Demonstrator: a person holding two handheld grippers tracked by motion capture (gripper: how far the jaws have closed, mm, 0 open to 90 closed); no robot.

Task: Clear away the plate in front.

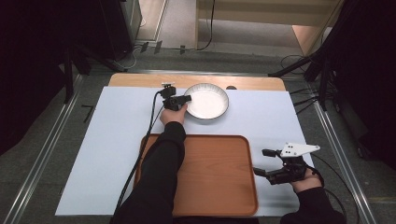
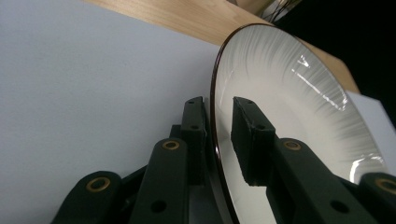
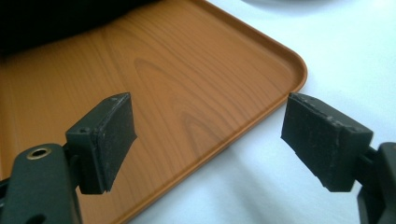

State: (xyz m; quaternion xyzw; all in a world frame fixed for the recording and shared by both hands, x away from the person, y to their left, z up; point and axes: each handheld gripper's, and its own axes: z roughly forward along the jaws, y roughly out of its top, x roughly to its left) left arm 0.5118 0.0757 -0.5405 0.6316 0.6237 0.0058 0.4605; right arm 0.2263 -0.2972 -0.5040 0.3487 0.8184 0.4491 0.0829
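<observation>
- We counted one round white ribbed plate with a dark rim (image 1: 208, 101), one rectangular orange-brown wooden tray (image 1: 219, 177), one pale blue sheet (image 1: 107, 140) over the wooden table (image 1: 140, 80), and two black two-jaw grippers.
- The plate lay on the sheet at the far side, beyond the tray.
- Our left gripper (image 2: 219, 135) straddled the plate's near-left rim, one jaw under it and one inside; the jaws were closed down around the rim, though we could not tell whether the pads pressed on it.
- Our right gripper (image 3: 208, 140) hung released, jaws wide, above the tray's right corner.
- Tray and plate held nothing.
</observation>
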